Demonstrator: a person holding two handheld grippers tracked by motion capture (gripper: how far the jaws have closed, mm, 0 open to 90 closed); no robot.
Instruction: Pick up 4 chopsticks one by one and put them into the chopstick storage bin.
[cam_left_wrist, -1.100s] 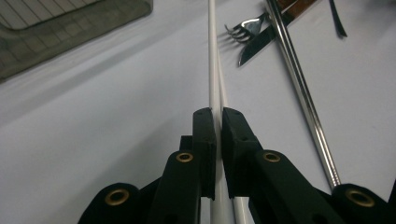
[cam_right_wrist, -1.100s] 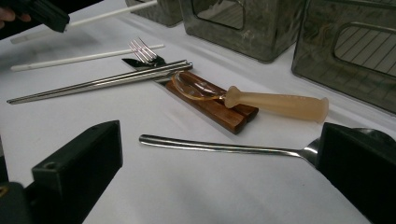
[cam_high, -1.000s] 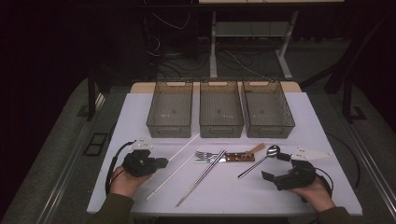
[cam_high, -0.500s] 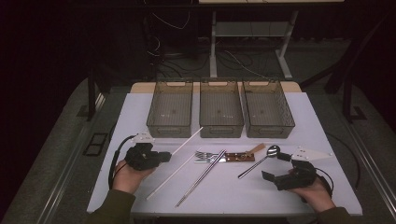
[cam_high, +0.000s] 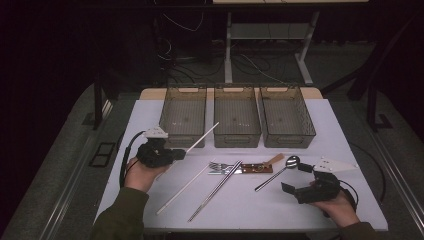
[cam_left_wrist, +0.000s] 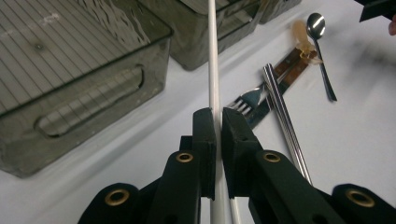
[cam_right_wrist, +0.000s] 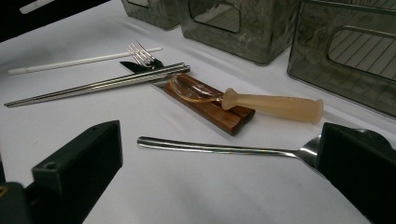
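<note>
My left gripper (cam_high: 179, 153) is shut on a long white stick (cam_high: 200, 137) and holds it off the table, its far end slanting up over the front of the left bin (cam_high: 183, 116). In the left gripper view the white stick (cam_left_wrist: 214, 56) runs straight up between the pressed pads of the left gripper (cam_left_wrist: 218, 126). A second white stick (cam_high: 182, 189) lies on the table beside a pair of metal chopsticks (cam_high: 216, 190). My right gripper (cam_high: 296, 178) rests open at the front right, its jaws on either side of a metal spoon (cam_right_wrist: 219, 148).
Three clear bins stand in a row at the back, the middle bin (cam_high: 236, 116) and right bin (cam_high: 286, 116) beside the left one. A fork (cam_high: 217, 167), a wooden-handled piece (cam_high: 257, 168) and an amber spoon (cam_right_wrist: 271, 106) lie mid-table.
My left gripper has risen and moved toward the bins with the white stick in it. The right gripper has stayed put.
</note>
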